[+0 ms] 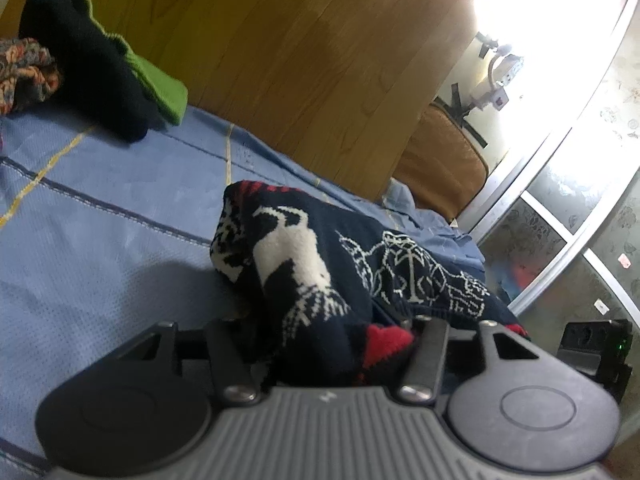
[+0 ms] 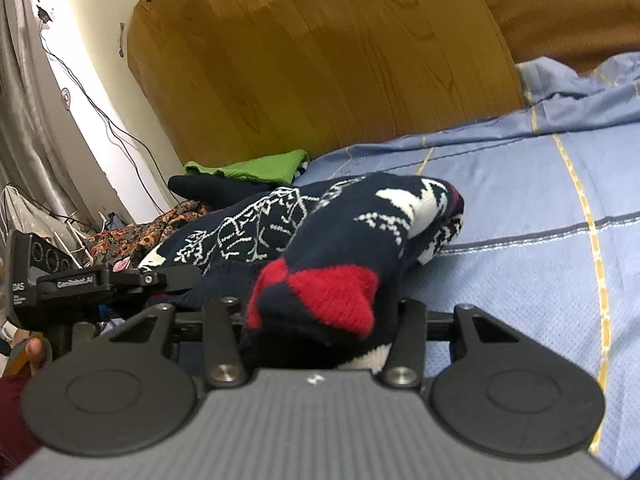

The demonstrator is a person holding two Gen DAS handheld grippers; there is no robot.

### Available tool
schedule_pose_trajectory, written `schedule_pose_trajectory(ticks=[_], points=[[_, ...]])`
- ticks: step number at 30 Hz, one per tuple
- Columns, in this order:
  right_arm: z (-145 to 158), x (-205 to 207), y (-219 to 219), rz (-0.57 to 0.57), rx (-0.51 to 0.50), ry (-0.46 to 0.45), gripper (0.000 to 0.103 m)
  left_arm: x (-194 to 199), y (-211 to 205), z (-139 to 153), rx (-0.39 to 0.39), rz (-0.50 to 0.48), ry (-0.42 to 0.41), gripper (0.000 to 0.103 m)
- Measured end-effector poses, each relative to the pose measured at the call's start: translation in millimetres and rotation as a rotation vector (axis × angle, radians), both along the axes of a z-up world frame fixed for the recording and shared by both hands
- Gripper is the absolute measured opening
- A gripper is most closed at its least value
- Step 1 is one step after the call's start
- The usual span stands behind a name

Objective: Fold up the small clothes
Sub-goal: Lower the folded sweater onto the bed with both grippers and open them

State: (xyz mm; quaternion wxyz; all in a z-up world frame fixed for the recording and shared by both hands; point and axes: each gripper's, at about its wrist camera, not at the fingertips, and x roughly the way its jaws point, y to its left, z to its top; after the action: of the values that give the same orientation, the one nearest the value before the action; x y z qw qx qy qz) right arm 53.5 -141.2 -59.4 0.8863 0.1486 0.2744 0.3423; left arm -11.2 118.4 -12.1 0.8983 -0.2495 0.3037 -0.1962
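Here, the notes on this moment:

Place of the garment: the navy knitted sweater [image 1: 320, 264] is lying bunched on the blue bed sheet [image 1: 100, 216], near the wooden headboard [image 1: 300, 60], with both claws at its near edge.

Left claw: the left claw [image 1: 332, 344] is gripping a fold of the knit with a red patch; the jaws are standing about half closed and the cloth is filling the gap between them.

Right claw: the right claw [image 2: 316, 320] is holding a thick bunch with the red and navy pattern in the same way; its fingertips are hidden under the wool, so the pressing is probably firm, but I am judging this from the bulge of the cloth only.

How it will handle: I am expecting it to be soft, limp and rather thick, light for its bulk and not slippery; it is going to sag between the two holds and it cannot break.

Where to take hold: the ribbed edge or a corner, pinching few layers, is looking better than a fat bunch.

Direction and long axis: the heap is running from the claws away toward the headboard, slightly across; no true axis is readable while it is crumpled.

Other things: a green and dark garment [image 1: 120, 68] and a flowered cloth [image 1: 24, 72] are lying well apart.
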Motion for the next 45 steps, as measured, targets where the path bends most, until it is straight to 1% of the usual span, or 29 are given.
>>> schedule_pose_trajectory(ticks=[3, 5, 8, 15, 18, 20, 23, 25, 29, 31, 34, 35, 36, 37, 38, 39, 40, 41, 42, 43, 44, 45], points=[[1.0, -2.5, -1.8, -0.003, 0.012, -0.017, 0.048, -2.1, -2.0, 6.2, 0.003, 0.003, -0.013, 0.051], [3.7, -1.3, -2.0, -0.004, 0.011, -0.015, 0.048, -0.6, -5.7, 13.8, 0.028, -0.006, -0.025, 0.051], [15.1, 2.9, 0.1, 0.015, -0.001, -0.042, 0.048, 4.1, -11.4, 25.6, 0.059, -0.016, -0.040, 0.051], [37.7, 23.0, 7.3, 0.024, -0.033, -0.115, 0.048, 35.1, -11.8, 46.7, 0.074, -0.009, -0.047, 0.051], [42.9, 39.6, 12.5, 0.016, -0.034, -0.118, 0.048, 60.2, -8.6, 56.2, 0.094, 0.001, -0.054, 0.051], [46.9, 54.3, 17.7, 0.010, -0.038, -0.124, 0.048, 84.2, -5.8, 61.8, 0.104, 0.015, -0.060, 0.051], [54.5, 79.4, 27.0, -0.010, -0.064, -0.151, 0.048, 127.5, -4.9, 64.1, 0.116, 0.040, -0.057, 0.051], [59.5, 100.8, 31.9, -0.028, -0.065, -0.141, 0.048, 156.0, -5.5, 62.2, 0.127, 0.061, -0.048, 0.051], [56.4, 148.6, 47.1, -0.042, -0.065, -0.086, 0.048, 209.3, 1.1, 51.1, 0.142, 0.124, -0.023, 0.051], [45.2, 174.4, 56.1, -0.041, -0.065, -0.054, 0.048, 230.2, 7.7, 40.3, 0.148, 0.161, 0.006, 0.051], [22.2, 213.5, 70.7, -0.043, -0.085, 0.015, 0.049, 258.1, 14.3, 15.6, 0.181, 0.210, 0.080, 0.051], [13.8, 224.7, 74.5, -0.061, -0.099, 0.038, 0.051, 265.8, 15.6, 5.5, 0.197, 0.223, 0.111, 0.054], [6.9, 233.4, 76.7, -0.082, -0.116, 0.060, 0.059, 271.2, 17.1, -4.5, 0.210, 0.240, 0.132, 0.064], [0.7, 239.9, 76.5, -0.101, -0.116, 0.085, 0.067, 272.6, 18.2, -9.3, 0.210, 0.242, 0.131, 0.067], [-2.9, 242.6, 73.0, -0.114, -0.095, 0.104, 0.067, 271.3, 18.7, -11.5, 0.209, 0.244, 0.123, 0.068], [-3.1, 241.4, 68.3, -0.118, -0.074, 0.113, 0.070, 269.0, 17.8, -10.7, 0.215, 0.245, 0.117, 0.070], [-1.6, 237.8, 64.2, -0.122, -0.069, 0.113, 0.076, 265.3, 16.1, -8.8, 0.230, 0.250, 0.115, 0.073], [1.0, 232.7, 61.1, -0.133, -0.080, 0.101, 0.078, 260.2, 13.7, -5.2, 0.252, 0.259, 0.119, 0.077], [3.6, 226.5, 57.0, -0.151, -0.096, 0.082, 0.081, 254.6, 11.9, -1.7, 0.264, 0.265, 0.121, 0.078], [7.6, 217.8, 53.4, -0.168, -0.111, 0.063, 0.081, 246.3, 8.3, 3.4, 0.269, 0.269, 0.115, 0.078], [11.1, 205.4, 48.3, -0.181, -0.118, 0.045, 0.081, 234.7, 2.9, 9.0, 0.269, 0.271, 0.101, 0.080], [13.4, 194.6, 42.5, -0.193, -0.118, 0.032, 0.082, 220.6, -0.4, 14.1, 0.272, 0.275, 0.083, 0.086]])
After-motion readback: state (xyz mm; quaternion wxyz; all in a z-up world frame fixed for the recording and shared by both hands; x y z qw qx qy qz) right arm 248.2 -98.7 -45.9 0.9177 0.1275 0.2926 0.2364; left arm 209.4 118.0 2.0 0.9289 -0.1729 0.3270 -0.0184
